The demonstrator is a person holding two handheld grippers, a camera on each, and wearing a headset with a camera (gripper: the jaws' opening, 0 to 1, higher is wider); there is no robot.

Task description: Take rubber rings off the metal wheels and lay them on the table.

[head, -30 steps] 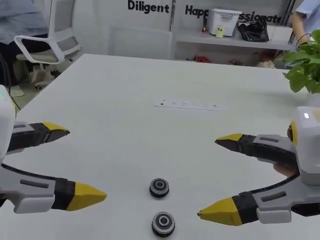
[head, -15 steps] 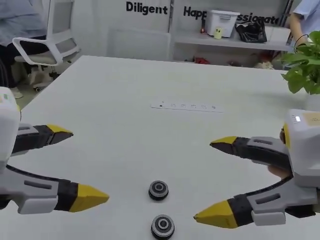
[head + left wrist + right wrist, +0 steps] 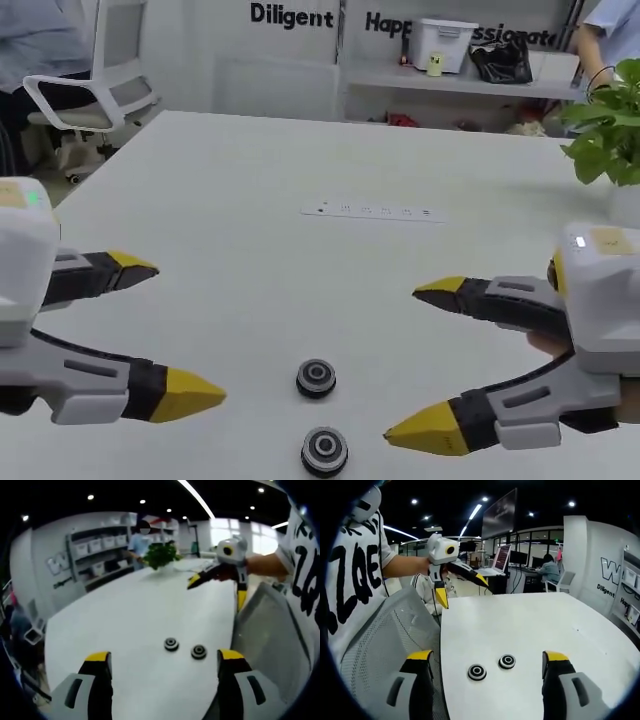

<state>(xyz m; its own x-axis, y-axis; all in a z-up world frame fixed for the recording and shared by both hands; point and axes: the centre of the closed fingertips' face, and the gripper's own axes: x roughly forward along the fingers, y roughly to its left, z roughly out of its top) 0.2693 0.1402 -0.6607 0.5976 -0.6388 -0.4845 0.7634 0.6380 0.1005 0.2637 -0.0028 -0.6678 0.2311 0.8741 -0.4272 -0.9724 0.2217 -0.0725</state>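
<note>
Two small metal wheels with black rubber rings lie flat on the white table [image 3: 260,200] near its front edge: the farther wheel [image 3: 316,378] and the nearer wheel [image 3: 325,450]. They also appear as wheels [image 3: 171,644] [image 3: 198,651] in the left gripper view and wheels [image 3: 507,661] [image 3: 477,671] in the right gripper view. My left gripper [image 3: 175,330] hovers open to their left. My right gripper [image 3: 415,360] hovers open to their right. Both grippers are empty, with the wheels lying between them.
A white power strip [image 3: 372,211] lies mid-table. A potted plant [image 3: 605,130] stands at the right edge. An office chair [image 3: 90,90] stands off the far left corner, and shelves with a white box [image 3: 445,45] line the back wall. A mesh chair back [image 3: 385,635] is beside the table.
Both grippers have edged slightly inward toward the wheels and stay open. The wheels have not moved; the head view has shifted a little.
</note>
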